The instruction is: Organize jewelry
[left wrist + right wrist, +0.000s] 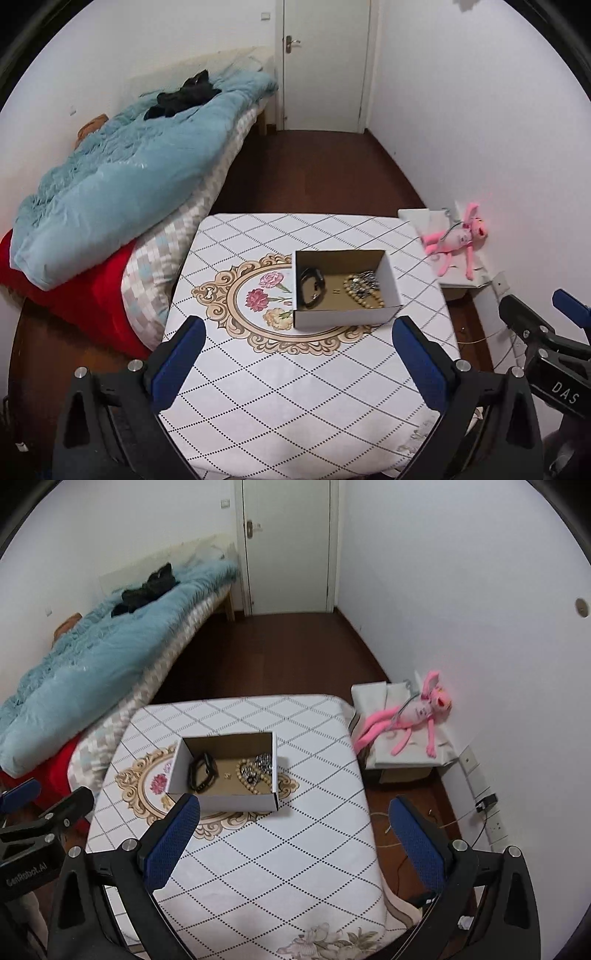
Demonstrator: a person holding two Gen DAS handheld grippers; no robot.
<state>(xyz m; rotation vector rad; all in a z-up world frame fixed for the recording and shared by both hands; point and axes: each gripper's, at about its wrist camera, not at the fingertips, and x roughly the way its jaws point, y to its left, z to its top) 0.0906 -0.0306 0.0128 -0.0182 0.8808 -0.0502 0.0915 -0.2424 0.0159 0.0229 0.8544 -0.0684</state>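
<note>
A small white cardboard box [347,316] stands open on the table with the diamond-pattern cloth [288,387]. Inside it lie a black bracelet [312,288] on the left and a heap of bead and silver jewelry [364,290] on the right. The box [236,802], bracelet [202,771] and bead heap [255,771] also show in the right wrist view. My left gripper [299,354] is open and empty, held above the table in front of the box. My right gripper [295,830] is open and empty, in front of and to the right of the box.
A bed with a blue quilt [122,173] and red cover [92,295] runs along the left of the table. A pink plush toy [410,716] lies on a low white box [399,753] by the right wall. Cables and sockets [487,812] are on the floor at the right. A closed door [325,62] is at the back.
</note>
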